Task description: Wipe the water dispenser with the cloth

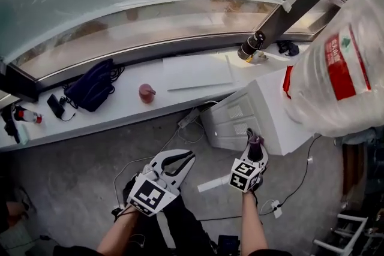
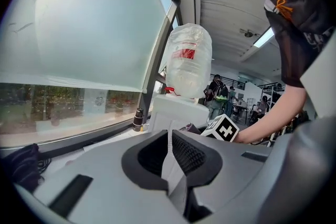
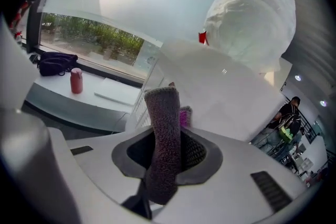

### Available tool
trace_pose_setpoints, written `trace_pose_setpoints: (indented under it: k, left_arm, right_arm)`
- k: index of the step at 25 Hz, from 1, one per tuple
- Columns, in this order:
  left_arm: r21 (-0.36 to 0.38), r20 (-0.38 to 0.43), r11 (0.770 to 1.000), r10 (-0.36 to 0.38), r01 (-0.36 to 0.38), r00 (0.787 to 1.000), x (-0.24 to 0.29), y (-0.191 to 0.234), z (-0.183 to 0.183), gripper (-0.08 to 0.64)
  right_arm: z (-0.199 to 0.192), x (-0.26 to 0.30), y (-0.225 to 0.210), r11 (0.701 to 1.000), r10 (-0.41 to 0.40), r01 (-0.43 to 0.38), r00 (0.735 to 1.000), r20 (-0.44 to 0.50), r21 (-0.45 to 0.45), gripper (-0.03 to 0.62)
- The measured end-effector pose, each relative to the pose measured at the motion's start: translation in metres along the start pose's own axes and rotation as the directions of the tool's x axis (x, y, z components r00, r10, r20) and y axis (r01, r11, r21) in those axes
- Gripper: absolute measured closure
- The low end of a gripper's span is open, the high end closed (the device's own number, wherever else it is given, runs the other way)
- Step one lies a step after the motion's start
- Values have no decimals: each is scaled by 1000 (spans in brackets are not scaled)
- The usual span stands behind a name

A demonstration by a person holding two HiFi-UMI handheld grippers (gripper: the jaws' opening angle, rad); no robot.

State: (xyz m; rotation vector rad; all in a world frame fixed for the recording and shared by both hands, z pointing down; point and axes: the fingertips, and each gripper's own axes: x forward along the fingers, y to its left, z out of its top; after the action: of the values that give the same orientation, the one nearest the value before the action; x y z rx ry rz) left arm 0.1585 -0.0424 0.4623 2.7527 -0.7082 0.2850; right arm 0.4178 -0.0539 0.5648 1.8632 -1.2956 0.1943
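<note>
The white water dispenser (image 1: 264, 111) stands on the floor at the right, with a clear bottle (image 1: 339, 63) with a red label upside down on top. My right gripper (image 1: 255, 150) is shut on a grey-purple cloth (image 1: 256, 142), whose end rests against the dispenser's lower front corner. In the right gripper view the cloth (image 3: 164, 134) stands up between the jaws, with the dispenser (image 3: 220, 97) and bottle (image 3: 252, 13) close behind. My left gripper (image 1: 180, 160) hangs over the floor left of the dispenser, open by a narrow gap, with nothing in it. The left gripper view shows the dispenser (image 2: 176, 110) ahead.
A white window sill (image 1: 120, 108) runs along the back with a dark bag (image 1: 91, 88), a red bottle (image 1: 146, 93), a white sheet (image 1: 197, 72) and a black cylinder (image 1: 251, 46). Cables (image 1: 288, 195) lie on the floor. A metal rack (image 1: 348, 231) stands at the lower right.
</note>
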Motion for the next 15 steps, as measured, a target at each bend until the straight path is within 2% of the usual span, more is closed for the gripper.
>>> trace_pose_setpoints:
  k: [5, 9, 15]
  left_arm:
    - [-53, -4, 998, 30, -30, 1000, 4, 18, -39, 526]
    - [-53, -19, 998, 41, -42, 999, 5, 32, -66, 526]
    - [-61, -35, 996, 65, -67, 997, 2, 61, -99, 526]
  right_arm:
    - [-39, 43, 39, 1000, 27, -28, 995, -93, -7, 486]
    - [-71, 75, 66, 999, 31, -25, 984, -174, 39, 486]
    - [-115, 119, 105, 999, 30, -20, 955, -295, 40, 486]
